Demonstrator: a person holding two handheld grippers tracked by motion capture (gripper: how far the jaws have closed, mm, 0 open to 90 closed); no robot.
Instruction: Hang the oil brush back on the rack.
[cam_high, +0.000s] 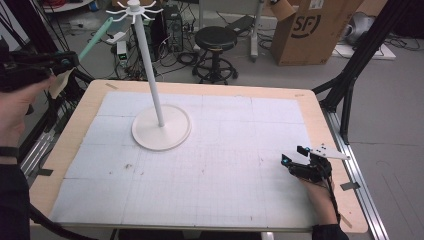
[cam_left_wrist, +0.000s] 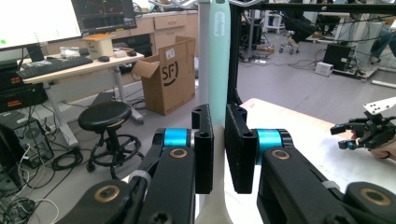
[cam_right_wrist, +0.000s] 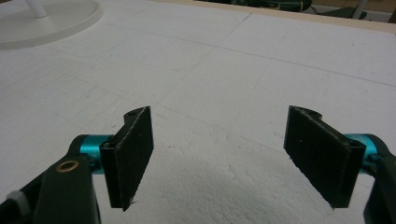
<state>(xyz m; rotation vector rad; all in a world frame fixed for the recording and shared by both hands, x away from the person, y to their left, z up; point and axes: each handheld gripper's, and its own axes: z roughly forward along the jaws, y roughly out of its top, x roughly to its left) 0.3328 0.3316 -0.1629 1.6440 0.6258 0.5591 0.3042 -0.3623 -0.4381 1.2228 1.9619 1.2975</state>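
My left gripper is raised off the table's far left corner, shut on a long mint-green utensil with a cream end. In the left gripper view the jaws pinch the utensil, whose handle rises in front of the white stand's pole. The stand has a round base on the white mat and hooks at its top. My right gripper rests low at the table's right side, open, with nothing between its jaws but the mat.
A white foam mat covers the wooden table. Behind the table stand a black stool and a cardboard box. A black frame leg slants down at the right. A desk with monitors lies beyond.
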